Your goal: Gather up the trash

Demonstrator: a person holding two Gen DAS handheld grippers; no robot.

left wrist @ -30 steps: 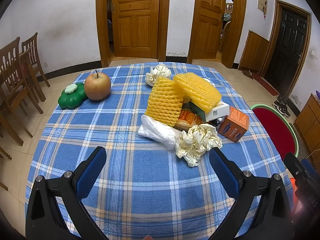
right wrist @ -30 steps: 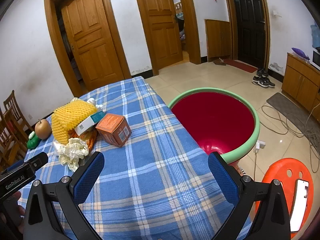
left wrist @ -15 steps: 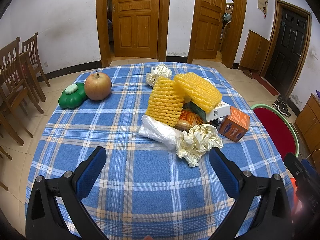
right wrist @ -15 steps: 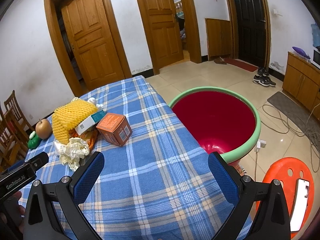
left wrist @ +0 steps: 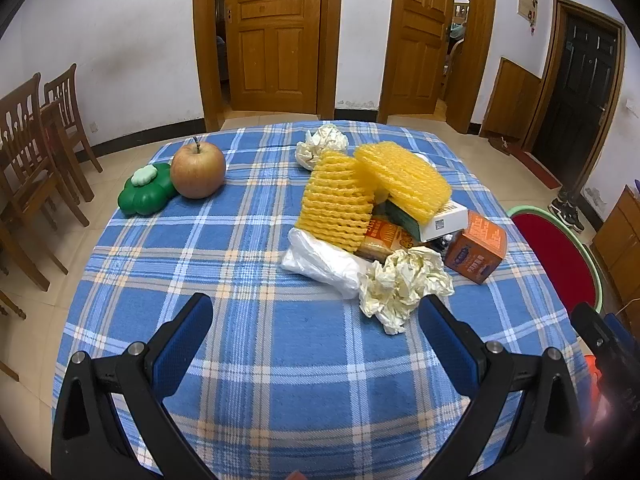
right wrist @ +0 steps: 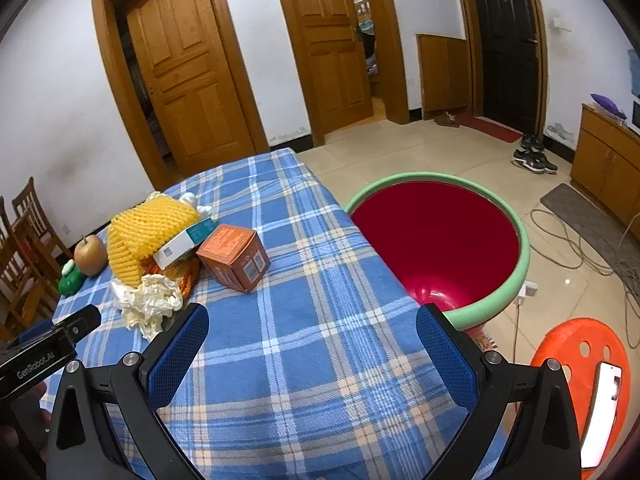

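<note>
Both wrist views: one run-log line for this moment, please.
left tool: open, empty | right tool: open, empty | trash pile: untouched on table | red bin: empty, beside table

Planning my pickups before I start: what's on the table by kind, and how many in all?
Crumpled paper balls: 2
Yellow foam nets: 2
Boxes: 2 (orange, white-green)
Snack wrapper: 1
Plastic bag: 1
Apple: 1
Green flower-shaped lid: 1
Total: 10
</note>
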